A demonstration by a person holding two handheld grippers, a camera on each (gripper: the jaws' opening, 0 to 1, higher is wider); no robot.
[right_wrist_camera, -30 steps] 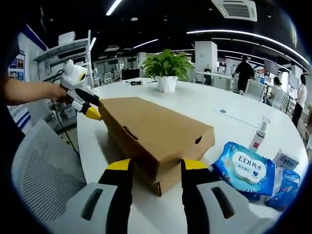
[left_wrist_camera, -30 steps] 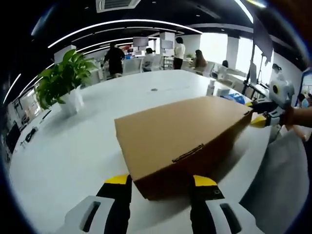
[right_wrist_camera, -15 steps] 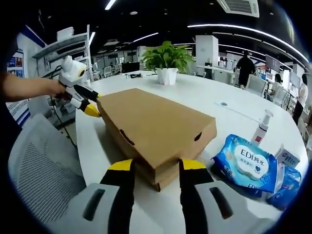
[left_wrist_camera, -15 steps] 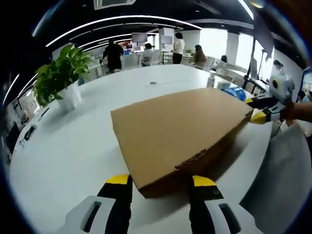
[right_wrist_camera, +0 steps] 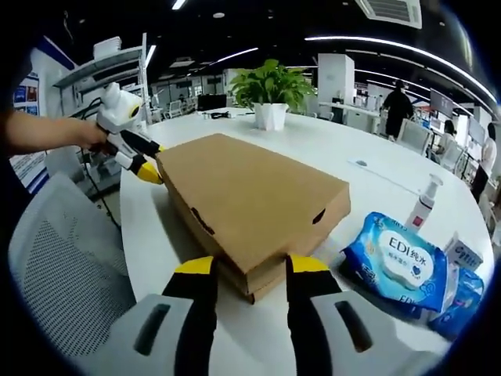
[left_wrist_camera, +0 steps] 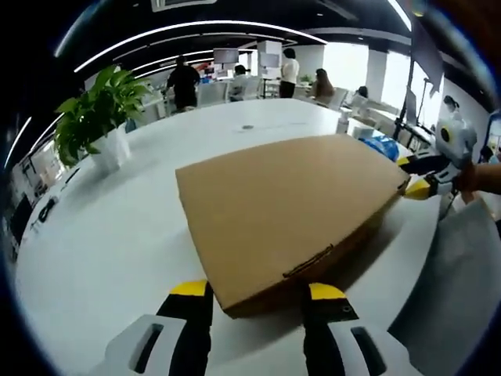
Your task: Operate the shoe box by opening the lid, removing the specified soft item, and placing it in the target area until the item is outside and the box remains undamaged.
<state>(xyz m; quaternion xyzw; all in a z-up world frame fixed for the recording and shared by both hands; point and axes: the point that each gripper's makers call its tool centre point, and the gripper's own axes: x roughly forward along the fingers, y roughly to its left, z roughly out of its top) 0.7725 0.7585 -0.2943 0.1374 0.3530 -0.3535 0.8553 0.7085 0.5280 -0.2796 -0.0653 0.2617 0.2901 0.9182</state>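
A closed brown cardboard shoe box lies flat on the white table. In the left gripper view, one near corner of the box sits between the yellow-tipped jaws of my open left gripper. My right gripper shows at the opposite corner, held by a hand. In the right gripper view, the box has its near corner between the jaws of my open right gripper. There the left gripper touches the far left corner. The lid sits on the base, and the contents are hidden.
A potted plant stands at the far left of the table. A blue wet-wipes pack, a spray bottle and small boxes lie right of the shoe box. A grey mesh chair is by the table's edge. People stand far behind.
Both views have risen and tipped a little, so more of the box top and less of its side shows. The grippers stay at their corners.
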